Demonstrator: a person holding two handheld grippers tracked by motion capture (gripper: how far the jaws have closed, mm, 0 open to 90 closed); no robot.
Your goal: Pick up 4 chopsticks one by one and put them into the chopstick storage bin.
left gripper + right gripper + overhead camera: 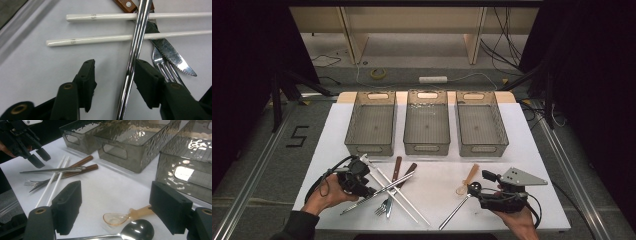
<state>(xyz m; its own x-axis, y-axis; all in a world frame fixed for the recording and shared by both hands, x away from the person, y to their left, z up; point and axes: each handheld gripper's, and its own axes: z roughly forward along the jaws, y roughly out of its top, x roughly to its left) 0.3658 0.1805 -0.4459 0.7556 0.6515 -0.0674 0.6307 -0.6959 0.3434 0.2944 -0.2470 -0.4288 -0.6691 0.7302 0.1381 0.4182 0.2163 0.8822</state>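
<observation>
A heap of cutlery lies left of centre on the white table [432, 185]. It holds a pair of metal chopsticks [387, 189], two white chopsticks [404, 202], brown-handled knives [396, 167] and a fork [383, 206]. My left gripper [368, 189] is open and low over the heap. In the left gripper view [115, 75] the metal chopsticks [135, 47] run between its jaws, close against the right one. My right gripper [479, 182] is open. Just beyond its jaws [116, 195] lie an amber plastic spoon [117, 218] and a metal spoon [137, 230].
Three grey see-through bins [371, 145] [427, 147] [482, 148] stand side by side at the back of the table, with nothing seen inside them. A serrated knife [170, 53] and the fork [162, 66] lie under the white chopsticks [100, 38]. Bare table lies between the two groups.
</observation>
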